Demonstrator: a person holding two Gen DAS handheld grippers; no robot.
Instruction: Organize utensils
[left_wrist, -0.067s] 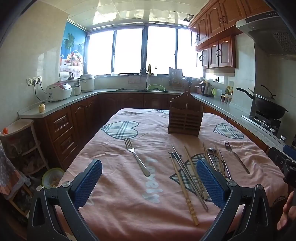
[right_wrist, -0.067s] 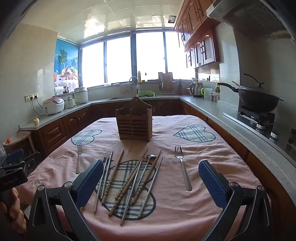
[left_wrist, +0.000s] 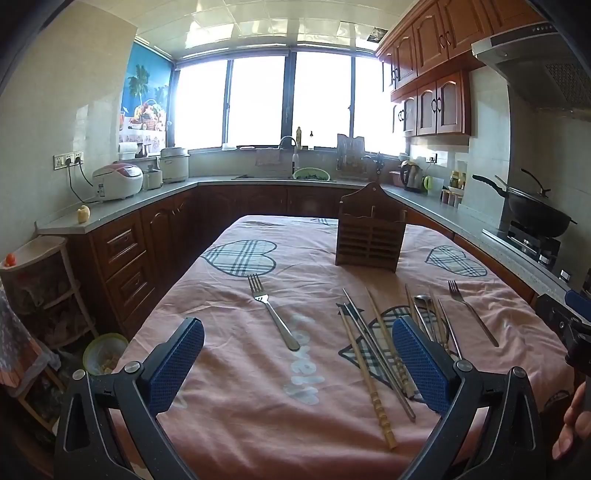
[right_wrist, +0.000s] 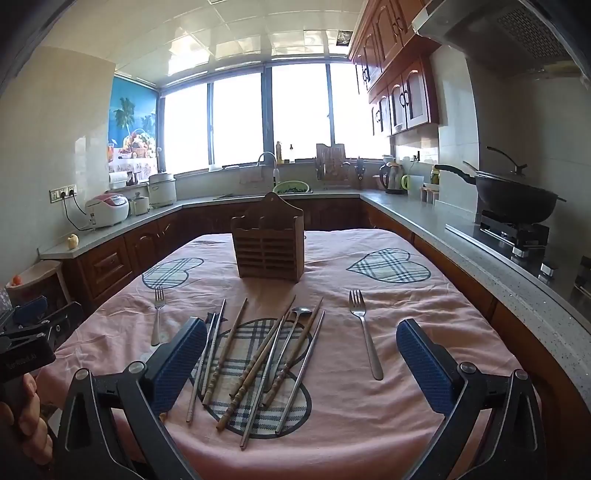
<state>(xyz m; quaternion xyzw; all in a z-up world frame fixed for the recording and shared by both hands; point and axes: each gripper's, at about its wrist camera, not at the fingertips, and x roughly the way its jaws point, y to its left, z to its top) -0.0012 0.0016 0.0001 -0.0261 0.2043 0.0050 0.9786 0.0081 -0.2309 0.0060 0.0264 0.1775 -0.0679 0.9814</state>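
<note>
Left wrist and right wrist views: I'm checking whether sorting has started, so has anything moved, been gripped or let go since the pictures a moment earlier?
Nothing visibly changed. Both hand-held grippers, left and right, are open and empty as before; the forks, chopsticks and spoon lie where they were on the tablecloth, and the wooden holder stands unmoved.

Home kitchen. U-shaped grey countertop over dark wood base cabinets, matching wall cabinets; sink with tap under a wide window; rice cooker plugged into a wall socket, kettle, lidded wok on a gas hob beneath a range hood. Table with pink heart-print cloth in the middle
</note>
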